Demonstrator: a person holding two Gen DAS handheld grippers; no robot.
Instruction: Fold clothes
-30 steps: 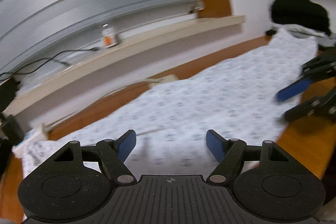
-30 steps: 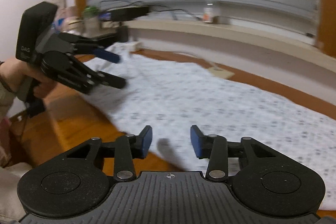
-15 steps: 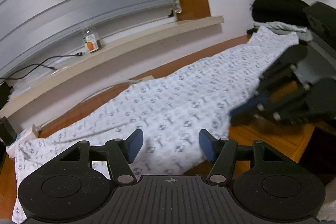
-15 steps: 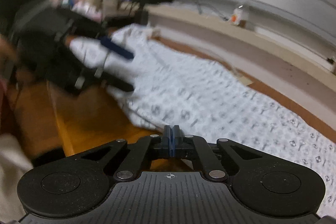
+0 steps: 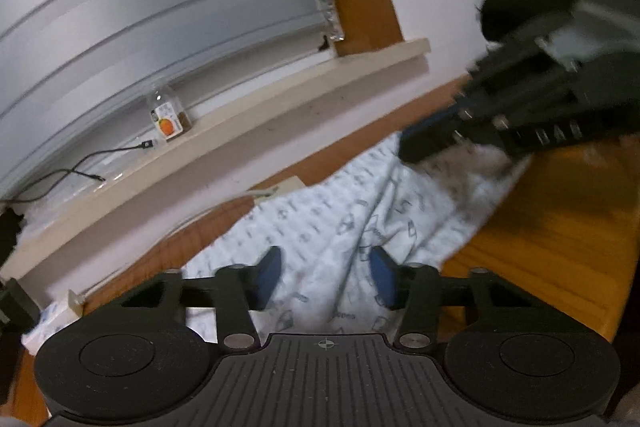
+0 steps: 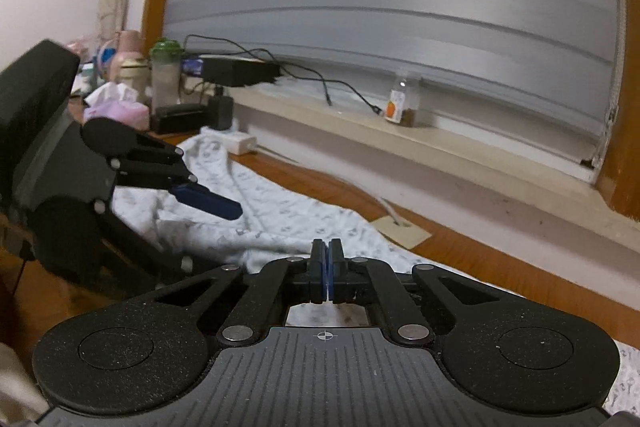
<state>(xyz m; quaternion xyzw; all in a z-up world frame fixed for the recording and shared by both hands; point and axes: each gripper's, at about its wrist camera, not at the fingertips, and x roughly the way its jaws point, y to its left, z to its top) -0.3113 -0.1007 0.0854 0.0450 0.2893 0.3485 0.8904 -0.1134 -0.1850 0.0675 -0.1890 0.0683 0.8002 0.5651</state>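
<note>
Left gripper (image 5: 326,277): jaws just been closing, white patterned cotton garment (image 5: 340,227) between blue pads, not yet pinched. Garment stretched along wooden floor (image 5: 540,227), bunched at near edge. Right gripper (image 6: 327,269): clenched on garment edge, lifting fold. Folding barely begun.

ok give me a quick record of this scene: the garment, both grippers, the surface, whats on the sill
garment: white patterned cloth, laid along the wooden surface, rumpled at the near end
right gripper: shut on the garment's edge, fabric pulled taut toward its tips
left gripper: open, jaws have just been closing, fabric between them, pads not pressing
window sill: small bottle standing upright
fold: not yet made
</note>
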